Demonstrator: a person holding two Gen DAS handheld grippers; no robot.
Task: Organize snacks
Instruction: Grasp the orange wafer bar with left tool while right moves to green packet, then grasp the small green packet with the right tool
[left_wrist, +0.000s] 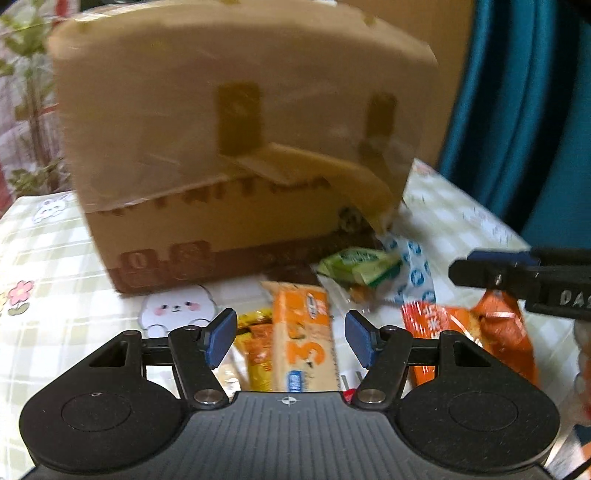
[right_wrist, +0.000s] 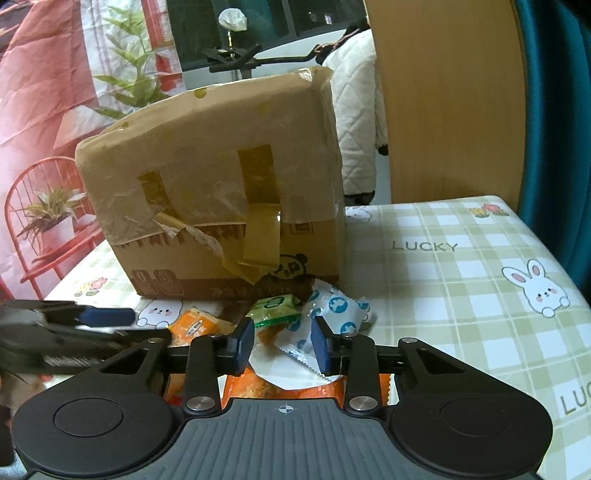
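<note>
Two grippers hung over a heap of snacks on a checked cloth, both with jaws apart and nothing between the pads. Between the jaws of the left gripper lay an orange-and-cream biscuit pack, not touched by either pad, with a yellow packet just beside it under the left pad. Ahead of those jaws sat a green packet touching a white packet with blue dots, and right of them lay an orange wrapper, over which the right gripper's fingers reached in from the edge. The right gripper stood over the white-and-blue packet, its pads on either side of it but apart from it; the green packet lay just ahead of its left pad, an orange pack further left, and another orange wrapper beneath the jaws. Beyond both pairs of jaws stood a taped cardboard box, loose tape hanging down its front, with the snacks lying at its foot.
</note>
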